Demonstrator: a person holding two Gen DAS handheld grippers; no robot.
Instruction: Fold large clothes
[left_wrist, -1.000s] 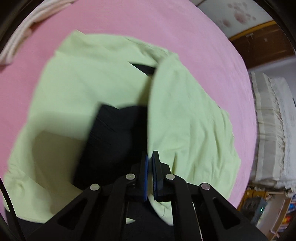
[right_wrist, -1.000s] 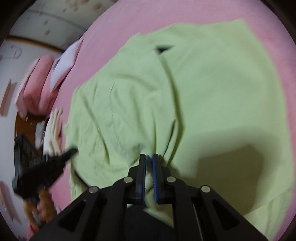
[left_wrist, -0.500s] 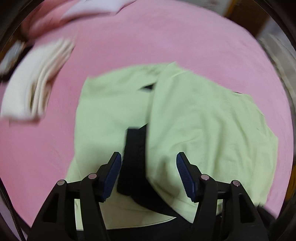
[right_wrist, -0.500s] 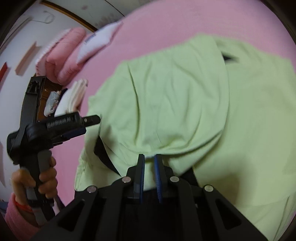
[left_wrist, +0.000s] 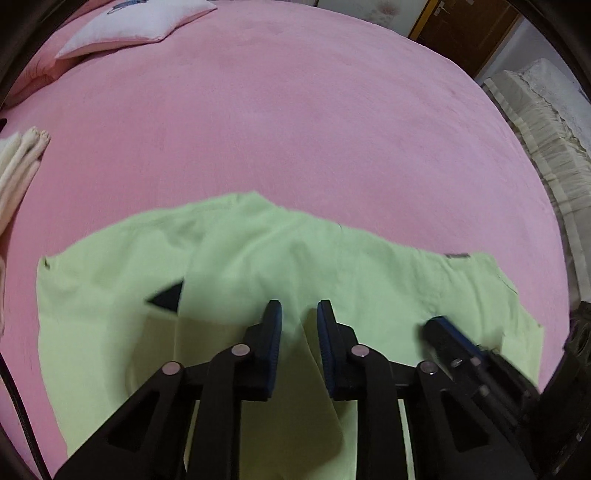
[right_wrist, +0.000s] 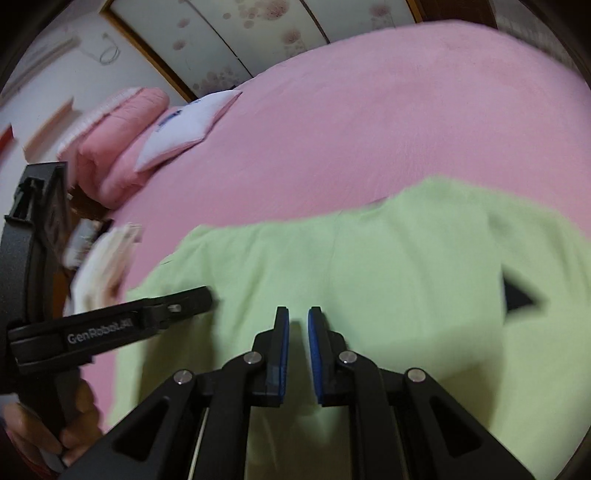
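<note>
Now one green garment (left_wrist: 332, 266) lies beneath two empty grippers' parted fingers (left_wrist: 272, 332).

My left gripper (left_wrist: 298, 332) and right gripper (right_wrist: 297, 343) are black with blue pads. Below them lies a pale green garment (left_wrist: 332, 266) with a black triangle showing. The bedsheet (left_wrist: 295, 129) is plain pink. At upper left, the pillow (left_wrist: 140, 18) is white with pink edging.

The garment (left_wrist: 332, 266) lies spread on the bed (left_wrist: 295, 129), nearest the cameras; a pillow (left_wrist: 136, 18) sits at the far left; folded cloths (left_wrist: 18, 166), apparently stacked, lie at the left edge; both grippers hover over the garment, left gripper (left_wrist: 298, 332) beside right gripper (right_wrist: 297, 332).
</note>
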